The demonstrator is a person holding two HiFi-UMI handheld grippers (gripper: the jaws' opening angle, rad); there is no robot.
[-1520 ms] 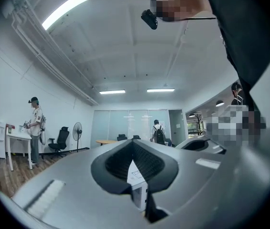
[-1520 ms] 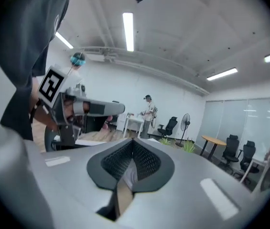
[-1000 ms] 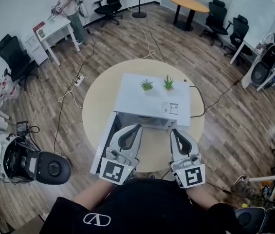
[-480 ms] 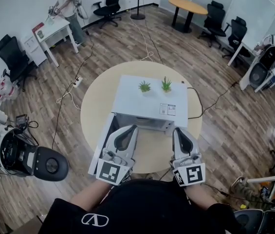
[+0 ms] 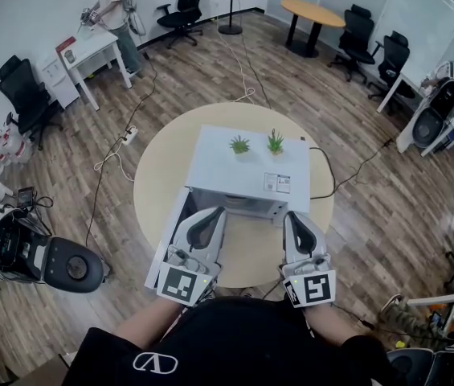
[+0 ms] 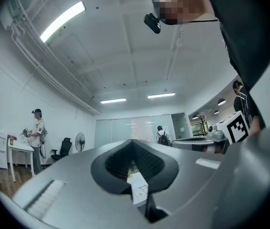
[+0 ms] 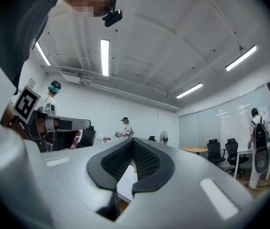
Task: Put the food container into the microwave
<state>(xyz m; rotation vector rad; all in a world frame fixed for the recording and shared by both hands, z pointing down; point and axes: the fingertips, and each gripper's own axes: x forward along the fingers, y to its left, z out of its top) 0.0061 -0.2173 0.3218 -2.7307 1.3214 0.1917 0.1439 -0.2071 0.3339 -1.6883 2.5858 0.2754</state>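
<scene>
The left claw (image 5: 217,211) and right claw (image 5: 290,215) are closed, holding nothing, near the microwave (image 5: 247,163), which is open, probably ready for filling.

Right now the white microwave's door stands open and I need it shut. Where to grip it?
Take the white microwave door at its free near edge, from its outer left side: hinged at the oven's front-left corner, it juts toward the left claw.

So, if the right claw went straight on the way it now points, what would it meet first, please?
Probably the microwave: the right claw, shut and empty, points at the right end of its front, just ahead. Its height is hard to judge from above.
</scene>
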